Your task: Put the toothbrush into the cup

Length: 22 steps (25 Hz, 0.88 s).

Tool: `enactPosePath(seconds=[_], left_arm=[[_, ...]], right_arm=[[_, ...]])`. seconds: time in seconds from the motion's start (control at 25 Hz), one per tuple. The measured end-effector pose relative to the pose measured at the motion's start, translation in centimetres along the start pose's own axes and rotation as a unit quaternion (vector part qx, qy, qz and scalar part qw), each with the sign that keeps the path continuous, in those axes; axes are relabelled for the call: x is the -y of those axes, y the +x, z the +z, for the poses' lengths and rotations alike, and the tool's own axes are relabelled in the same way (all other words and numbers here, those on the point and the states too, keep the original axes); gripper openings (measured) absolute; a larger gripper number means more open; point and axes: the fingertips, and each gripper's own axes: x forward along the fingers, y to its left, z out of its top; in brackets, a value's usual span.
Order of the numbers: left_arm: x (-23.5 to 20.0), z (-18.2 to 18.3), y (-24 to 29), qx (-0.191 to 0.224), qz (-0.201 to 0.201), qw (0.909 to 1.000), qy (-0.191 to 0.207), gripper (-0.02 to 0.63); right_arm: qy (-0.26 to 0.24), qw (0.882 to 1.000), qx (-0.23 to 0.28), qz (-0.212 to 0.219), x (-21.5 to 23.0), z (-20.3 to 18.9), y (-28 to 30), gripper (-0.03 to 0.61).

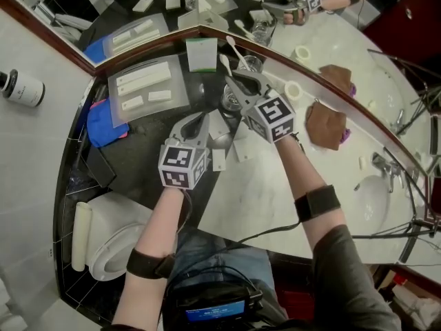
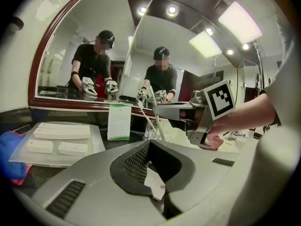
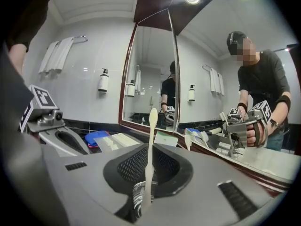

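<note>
Our right tool (image 3: 151,147) is clenched on the toothbrush (image 3: 149,164). The white shaft stands upright between the two jaws, crossing them rather than lying along them. The brush head rises clear above the tips, and the lower shaft shows through the hollow behind them.

From the head view, the brush head lies just left of the cup (image 1: 250,63). The cup is a clear glass standing on the surface (image 1: 248,192), close to the mirror (image 1: 344,61) and a little right of a green-and-white card (image 1: 201,54). The right tool's tips are near the cup, on our side of it. We cannot tell whether the lower end of the toothbrush is over the rim or beside it.

Our left tool (image 2: 149,144) is closed, tips together. It points toward the cup from nearer to us, apart from it, and sits below and to the left of the right tool in the head view. In the left gripper view, the cup shows just past its tips, under the right tool's jaws. A small white slip (image 2: 155,185) shows in the hollow behind the left tool's tips. We cannot tell whether it is pinched there or lies on the surface beneath.
</note>
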Motion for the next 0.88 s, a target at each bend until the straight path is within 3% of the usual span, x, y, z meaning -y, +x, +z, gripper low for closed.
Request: enactPosePath(seconds=[0.4,0.6,0.76,0.88], left_arm=[[-1.8,-0.4,-0.5,-0.004,0.008,0.9999,-0.009,0.003],[-2.7,-0.6,-0.7,-0.005,0.013,0.9997,-0.019,0.003],[-2.8,-0.5,-0.8,-0.005,0.013,0.9996,-0.025,0.003],[-2.8,-0.2,-1.0,-0.004,0.013,0.9996,-0.025,0.003]], right_arm=[[-0.092,0.990,-0.102,0.006,-1.3,-4.6,1.9,0.051],[-0.096,0.988,-0.121,-0.007,-1.0,-5.2,2.3,0.058],[-0.091,0.986,-0.138,-0.004,-0.9,-5.6,2.5,0.121],[-0.086,0.987,-0.138,-0.007,-0.7,-5.3,2.2,0.121]])
